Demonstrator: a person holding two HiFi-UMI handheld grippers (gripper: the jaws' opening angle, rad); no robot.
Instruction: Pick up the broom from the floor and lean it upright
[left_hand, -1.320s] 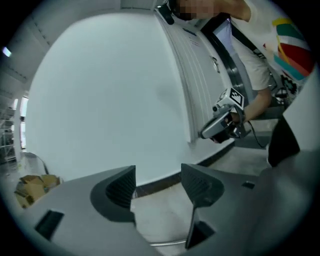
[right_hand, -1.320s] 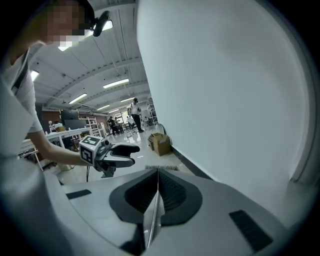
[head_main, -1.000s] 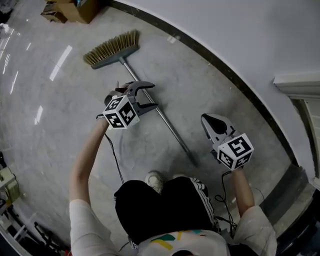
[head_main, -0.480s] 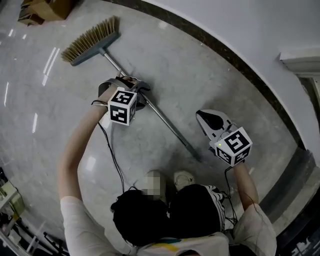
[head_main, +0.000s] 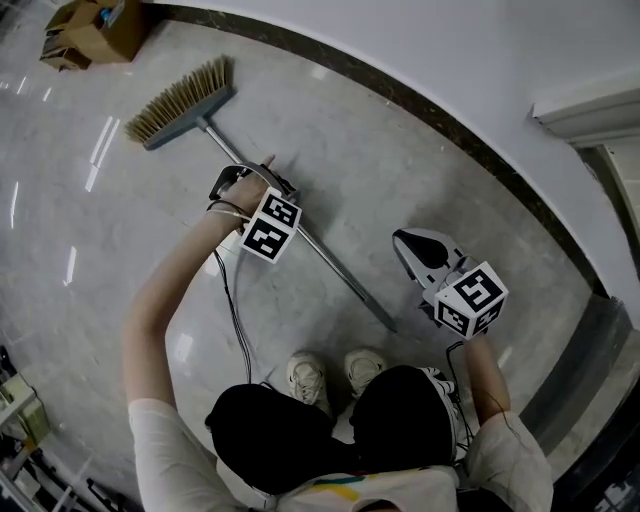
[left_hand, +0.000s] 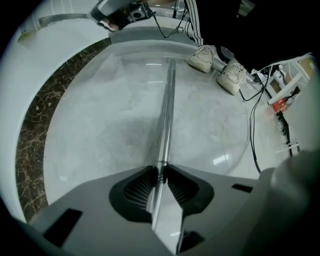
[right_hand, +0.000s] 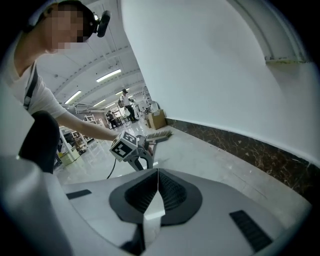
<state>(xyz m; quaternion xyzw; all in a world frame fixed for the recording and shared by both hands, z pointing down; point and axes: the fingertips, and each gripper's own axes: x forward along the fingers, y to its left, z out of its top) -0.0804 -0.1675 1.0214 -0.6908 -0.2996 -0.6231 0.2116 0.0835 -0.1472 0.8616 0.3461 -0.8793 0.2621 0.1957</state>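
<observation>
Broom (head_main: 190, 100) lies on the floor (head_main: 400, 170), handle (left_hand: 167, 110) caught in the left tool's (left_hand: 161, 174) closing jaws; right tool (right_hand: 158, 175) clamped together, empty.

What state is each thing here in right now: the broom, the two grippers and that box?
broom: lying flat on the floor, not yet lifted.
left gripper: pointing down, jaws closing, pads against the broom's handle.
right gripper: jaws together, nothing between them.
cardboard box: sitting on the floor near the wall.
</observation>
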